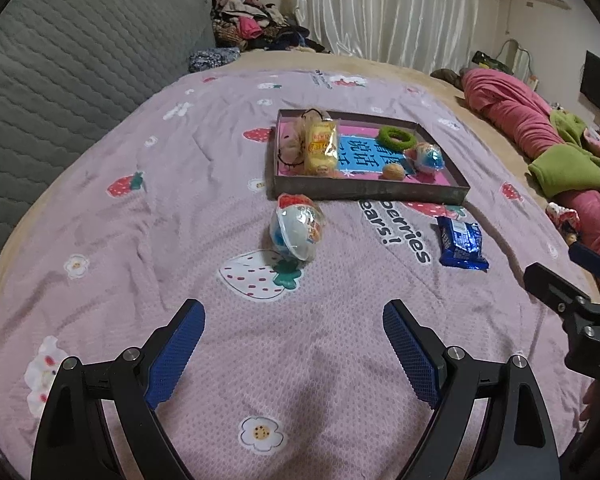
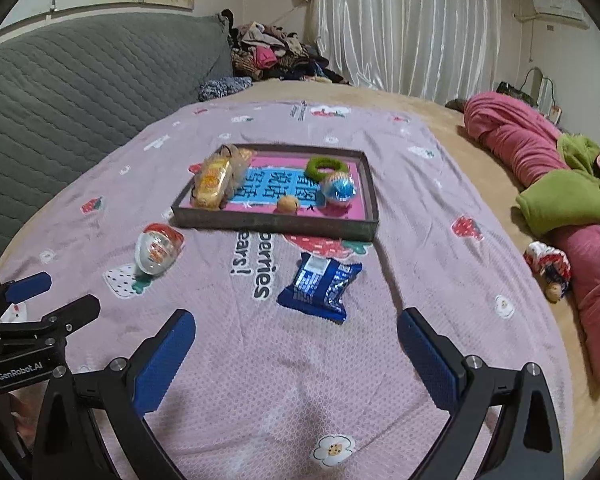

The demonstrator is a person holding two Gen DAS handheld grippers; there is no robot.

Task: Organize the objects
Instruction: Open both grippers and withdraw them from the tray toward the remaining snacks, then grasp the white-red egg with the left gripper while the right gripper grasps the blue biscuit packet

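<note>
my left fingers (image 1: 294, 344): spread, empty | my right fingers (image 2: 296, 352): spread, empty | blue packet (image 2: 320, 286), toy egg (image 1: 296, 226): on bed, outside tray (image 1: 372, 194)

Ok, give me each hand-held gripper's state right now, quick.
Left hand-held gripper: open, holding nothing, above the pink bedspread.
Right hand-held gripper: open, holding nothing, the blue snack packet lying just ahead of it.

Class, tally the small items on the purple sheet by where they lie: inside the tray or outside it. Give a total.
Inside the tray: 5 (plush toy, yellow snack pack, green ring, walnut, capsule)
Outside: 2 (egg capsule, blue packet)
Total: 7
</note>
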